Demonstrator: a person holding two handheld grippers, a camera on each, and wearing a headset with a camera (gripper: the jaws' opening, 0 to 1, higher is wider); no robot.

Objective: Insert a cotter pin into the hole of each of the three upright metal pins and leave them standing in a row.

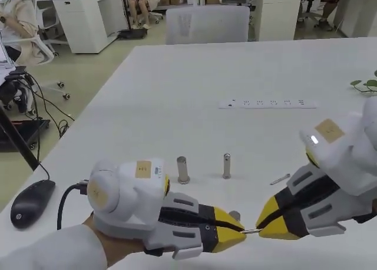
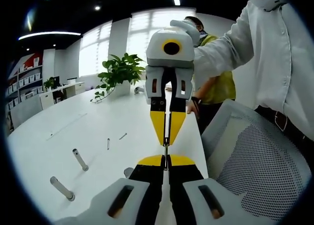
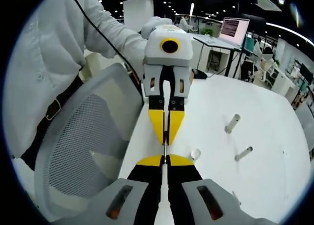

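Tools are meeting tip to tip low over the broad white table. In the head view the white-and-yellow left tool and the matching right tool are both clenching, each pinching one end of a thin silver cotter pin that is bridging their tips. Just beyond them a wide grey upright metal pin and a slimmer upright metal pin are standing side by side. A third metal pin is peeking out behind the left tool's tip. A loose cotter pin is lying to their right.

The left gripper view is adding a second loose cotter pin, a leafy green potted plant and a grey mesh chair. The right gripper view is showing a pink-lit screen on a far desk.

Tan stickers are sitting on both tools, their writing too small to read. A black computer mouse and a white power strip are resting on the table in an open office.
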